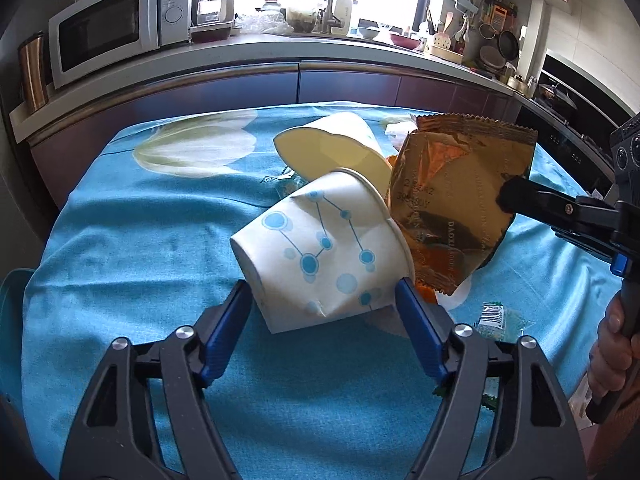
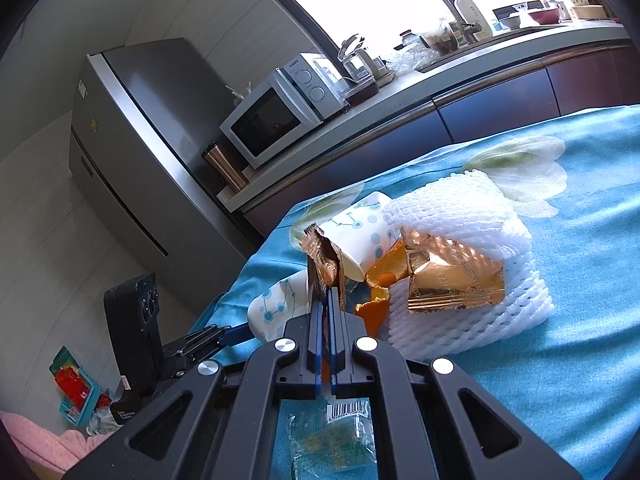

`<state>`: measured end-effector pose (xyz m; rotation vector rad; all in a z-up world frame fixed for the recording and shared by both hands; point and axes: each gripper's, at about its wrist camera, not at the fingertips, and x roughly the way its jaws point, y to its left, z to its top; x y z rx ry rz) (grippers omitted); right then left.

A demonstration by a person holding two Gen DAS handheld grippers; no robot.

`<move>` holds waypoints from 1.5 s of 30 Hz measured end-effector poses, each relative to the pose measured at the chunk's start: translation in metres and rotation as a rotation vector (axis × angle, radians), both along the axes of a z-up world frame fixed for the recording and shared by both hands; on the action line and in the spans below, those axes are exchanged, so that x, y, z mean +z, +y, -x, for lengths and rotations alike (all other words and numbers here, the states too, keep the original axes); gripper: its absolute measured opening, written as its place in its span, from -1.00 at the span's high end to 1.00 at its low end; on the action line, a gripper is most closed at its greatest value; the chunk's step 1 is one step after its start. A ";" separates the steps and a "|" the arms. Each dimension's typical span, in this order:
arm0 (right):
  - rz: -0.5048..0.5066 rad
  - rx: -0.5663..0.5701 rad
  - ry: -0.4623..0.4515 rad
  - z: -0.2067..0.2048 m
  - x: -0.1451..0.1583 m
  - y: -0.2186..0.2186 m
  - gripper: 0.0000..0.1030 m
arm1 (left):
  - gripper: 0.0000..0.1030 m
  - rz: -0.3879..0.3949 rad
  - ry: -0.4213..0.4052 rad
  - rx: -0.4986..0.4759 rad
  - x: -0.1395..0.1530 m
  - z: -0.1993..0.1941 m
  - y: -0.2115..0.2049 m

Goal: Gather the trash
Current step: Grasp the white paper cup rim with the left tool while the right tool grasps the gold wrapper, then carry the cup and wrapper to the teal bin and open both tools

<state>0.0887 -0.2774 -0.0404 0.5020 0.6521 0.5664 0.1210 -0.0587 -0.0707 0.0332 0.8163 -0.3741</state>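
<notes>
Broadly, a blue flowered cloth (image 1: 132, 216) covers the desk, with a kitchen counter (image 1: 248, 54) and microwave (image 1: 116, 26) behind; on the cloth a white foam net (image 2: 468, 240) lies under a gold wrapper (image 2: 452, 280) and orange peel (image 2: 376, 304); two dented paper cups lie on their sides, touching, the plain cup (image 1: 336, 148) farther off, the blue-dotted cup (image 1: 324, 252) nearer; the left gripper (image 1: 324, 300) has its fingers apart on either side of the dotted cup's lower end, and whether they press it I cannot tell; the right gripper (image 2: 325, 300) has its fingers clamped together on a gold snack bag (image 1: 456, 200), held upright beside the cups; a small clear green wrapper (image 2: 340, 432) lies flat beneath it.
</notes>
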 end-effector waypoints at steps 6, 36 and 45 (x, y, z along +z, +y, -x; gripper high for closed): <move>-0.005 0.024 0.000 0.000 -0.001 0.001 0.96 | 0.08 0.030 0.013 -0.001 -0.002 -0.004 0.008; 0.028 0.074 -0.054 0.002 0.020 0.030 0.96 | 0.96 0.155 -0.075 0.015 0.034 0.034 0.078; 0.010 0.141 -0.058 -0.006 0.028 0.056 0.96 | 0.96 0.149 -0.131 0.087 0.053 0.058 0.125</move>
